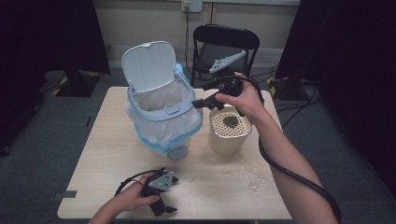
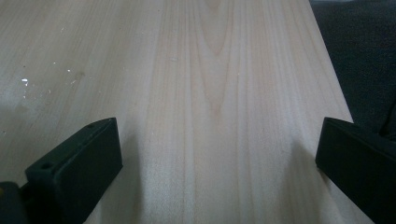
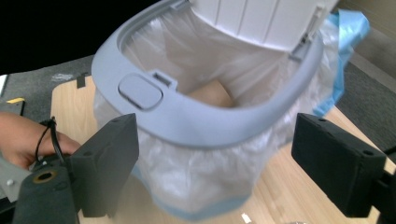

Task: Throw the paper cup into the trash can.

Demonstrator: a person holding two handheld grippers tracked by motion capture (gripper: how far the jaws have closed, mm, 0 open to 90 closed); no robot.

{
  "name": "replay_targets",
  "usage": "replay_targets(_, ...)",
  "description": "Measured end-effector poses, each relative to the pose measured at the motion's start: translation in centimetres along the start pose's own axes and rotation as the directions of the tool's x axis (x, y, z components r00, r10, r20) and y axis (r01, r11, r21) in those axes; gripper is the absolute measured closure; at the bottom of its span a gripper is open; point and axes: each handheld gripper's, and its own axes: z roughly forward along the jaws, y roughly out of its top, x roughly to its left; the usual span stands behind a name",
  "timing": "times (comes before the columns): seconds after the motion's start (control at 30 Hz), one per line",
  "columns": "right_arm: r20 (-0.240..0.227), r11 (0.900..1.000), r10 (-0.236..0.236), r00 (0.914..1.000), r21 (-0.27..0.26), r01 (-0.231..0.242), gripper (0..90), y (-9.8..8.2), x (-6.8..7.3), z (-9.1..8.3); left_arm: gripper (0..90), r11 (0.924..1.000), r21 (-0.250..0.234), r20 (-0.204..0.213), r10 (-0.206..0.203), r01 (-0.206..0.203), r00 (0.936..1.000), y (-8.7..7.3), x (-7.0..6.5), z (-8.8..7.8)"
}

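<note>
- Work in hand looks like dumping residue from the cream cylindrical container with a perforated strainer insert [image 1: 228, 133] into the small white-and-grey lidded bin lined with a clear plastic bag [image 1: 161, 112].
- Status: my read is early to mid. A dark clump of residue [image 1: 229, 121] sits on the strainer insert, so the transfer is not done.
- Bin is ready: white flip lid [image 1: 150, 65] stands upright and open, grey rim ring [image 3: 196, 122] holds the bag, and the bag interior looks mostly empty from the right gripper view.
- Container stands upright on the pale wooden worktop [image 1: 107, 140], just beside the bin at its 3 o'clock.
- Crumbs and wet specks [image 1: 243, 175] lie on the worktop at 6 o'clock from the container; cleanup is likely left.
- Right gripper [image 1: 201, 103]: raised above the container's 11 o'clock edge, pointing at 9 o'clock toward the bin rim, jaws spread wide, nothing between them.
- Left gripper [image 1: 163, 207]: parked low at the worktop's near edge, 6 o'clock from the bin, jaws apart and empty over bare wood.
- Left to do: grasp the container or insert, tip it over the bin, close the lid.
</note>
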Motion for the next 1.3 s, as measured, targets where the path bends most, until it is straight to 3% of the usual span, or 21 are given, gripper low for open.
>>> replay_targets(0.37,0.000,1.000,-0.018,0.9998,0.024,0.018,14.6,-2.8,0.9,-1.5,0.0,1.0000,0.001,0.000,0.000,0.000,1.0000,0.0,0.0,0.0)
replay_targets(0.77,0.004,0.999,-0.025,0.9997,0.042,0.025,14.6,-6.3,2.2,-1.4,0.0,1.0000,0.000,0.000,-0.002,0.002,1.0000,0.0,0.0,0.0)
replay_targets(1.3,0.001,0.999,-0.004,1.0000,0.038,0.004,14.6,-10.7,3.0,-2.3,0.0,1.0000,0.002,-0.002,0.000,0.000,1.0000,0.0,0.0,0.0)
